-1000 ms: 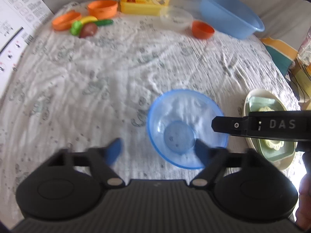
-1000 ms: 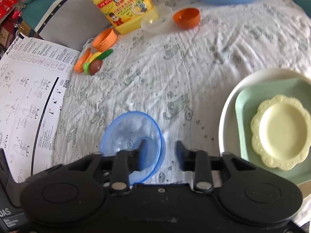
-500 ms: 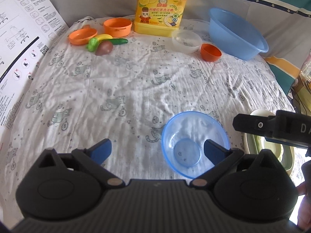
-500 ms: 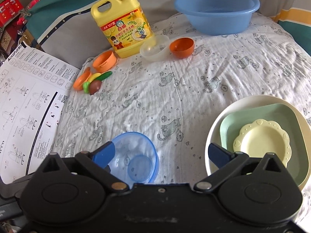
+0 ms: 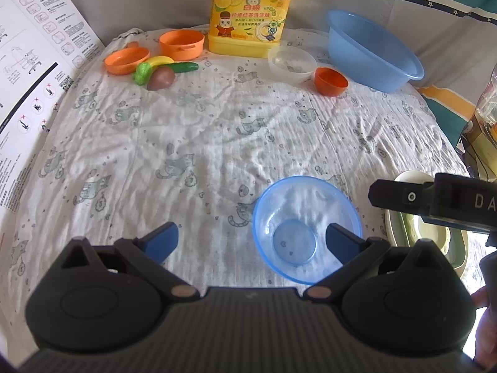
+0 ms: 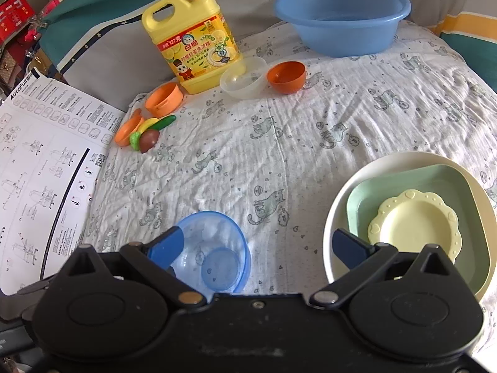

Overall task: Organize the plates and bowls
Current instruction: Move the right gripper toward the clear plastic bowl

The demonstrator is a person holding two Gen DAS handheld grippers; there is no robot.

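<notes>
both tools hover above the cat-print cloth [image 6: 279,143], landmark: the clear blue bowl [image 5: 306,228]. it sits upright on the cloth near my edge, with nothing inside. i read the left gripper [image 5: 251,241] as spread fully wide and holding nothing; its right finger overlaps the bowl's rim in the left wrist view, but i cannot tell if it touches. the right gripper [image 6: 259,247] has just been opening and now stands fully wide, nothing clamped; its left finger sits over the bowl's near-left rim in its own view. right of the bowl: a cream plate [image 6: 403,161] with a green square dish [image 6: 419,180] in it and a scalloped yellow plate [image 6: 414,222] on top. far behind the bowl: a clear bowl [image 6: 243,77] touching an orange bowl [image 6: 286,77], a blue basin [image 6: 341,15], and a yellow detergent jug [image 6: 192,43].
</notes>
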